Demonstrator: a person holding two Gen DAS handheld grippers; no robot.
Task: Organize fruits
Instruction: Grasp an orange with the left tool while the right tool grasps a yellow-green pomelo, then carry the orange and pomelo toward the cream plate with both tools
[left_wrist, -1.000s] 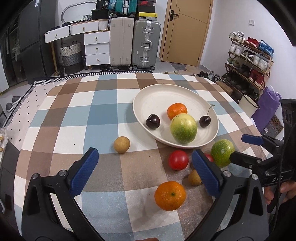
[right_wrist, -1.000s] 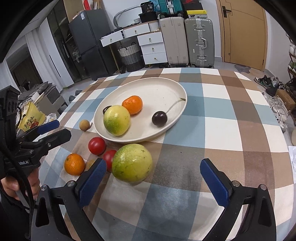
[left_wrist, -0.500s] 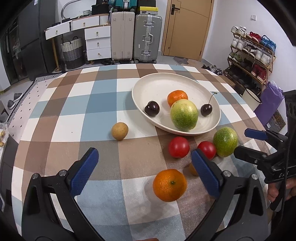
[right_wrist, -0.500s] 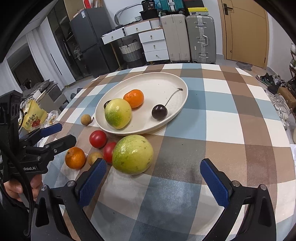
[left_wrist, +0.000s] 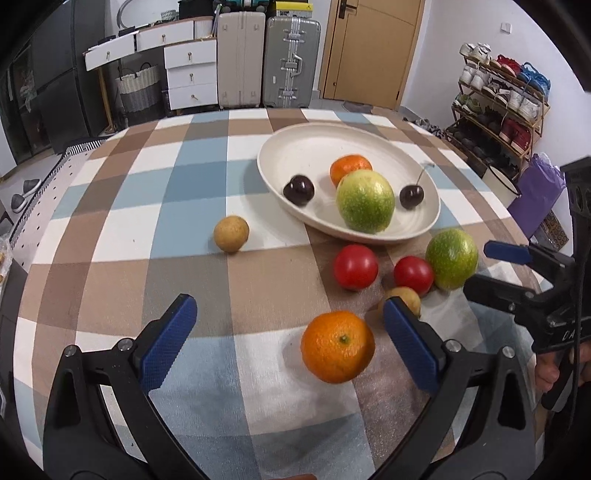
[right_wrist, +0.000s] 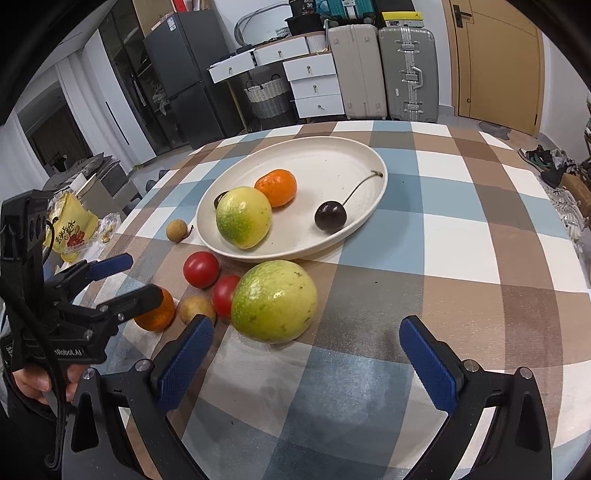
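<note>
A cream plate (left_wrist: 314, 147) (right_wrist: 325, 158) holds a green-yellow fruit (left_wrist: 365, 201), an orange (left_wrist: 349, 168) and two dark cherries (left_wrist: 299, 189) (left_wrist: 411, 195). Loose on the checked cloth lie an orange (left_wrist: 337, 346), two red tomatoes (left_wrist: 355, 266) (left_wrist: 413, 275), a large green fruit (right_wrist: 273, 301) and two brown longans (left_wrist: 231, 229) (left_wrist: 402, 297). My left gripper (left_wrist: 288, 332) is open, with the loose orange between its fingers, nearer the right one. My right gripper (right_wrist: 306, 326) is open just in front of the large green fruit, touching nothing.
A yellow snack bag (right_wrist: 70, 232) lies past the table's left edge. Suitcases (left_wrist: 291, 59) and white drawers (left_wrist: 190, 74) stand behind the table, a shoe rack (left_wrist: 502, 96) and a purple bag (left_wrist: 539, 188) to its right. Bare cloth stretches right of the plate.
Both grippers have moved forward toward the loose fruit. The orange now sits between the left fingers, and the green fruit is closer to the right gripper. Both stay open.
</note>
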